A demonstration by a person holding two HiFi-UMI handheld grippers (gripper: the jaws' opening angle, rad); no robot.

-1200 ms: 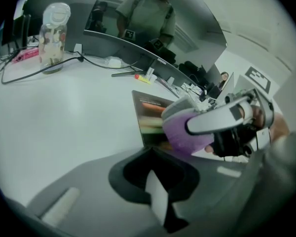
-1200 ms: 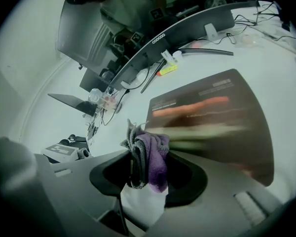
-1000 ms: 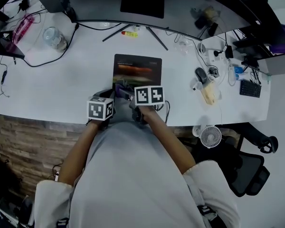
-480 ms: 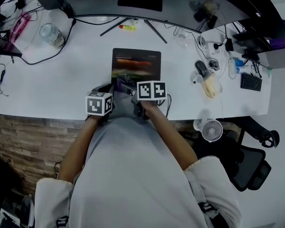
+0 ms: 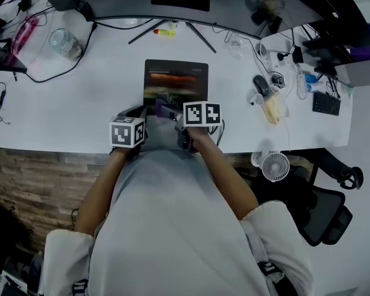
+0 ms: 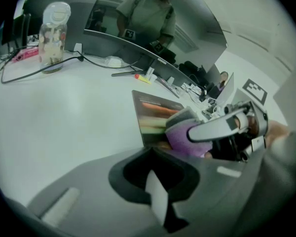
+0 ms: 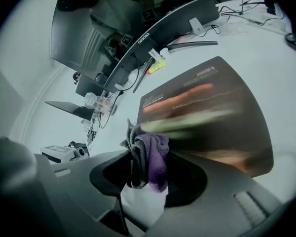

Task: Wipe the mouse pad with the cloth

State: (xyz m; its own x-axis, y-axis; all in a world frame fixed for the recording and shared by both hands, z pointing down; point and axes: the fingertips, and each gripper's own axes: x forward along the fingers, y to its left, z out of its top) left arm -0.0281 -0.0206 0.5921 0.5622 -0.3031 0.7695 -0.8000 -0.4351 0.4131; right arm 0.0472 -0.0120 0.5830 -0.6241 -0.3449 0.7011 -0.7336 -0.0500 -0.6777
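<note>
The dark mouse pad with a streaked coloured print lies on the white desk in front of me; it also shows in both gripper views. My right gripper is shut on a bunched purple and grey cloth, holding it at the pad's near edge. From the left gripper view the cloth rests against the pad under the right gripper's fingers. My left gripper sits on the desk just left of the pad's near corner, jaws together with nothing between them.
A curved monitor on a V-shaped stand spans the back, with a yellow item under it. A clear jar stands far left beside cables. A mouse, small clutter and a keypad lie right. A fan hangs off the desk's front edge.
My right gripper with the cloth has slid a little to the right along the pad's near edge. The left gripper has stayed put beside the pad.
</note>
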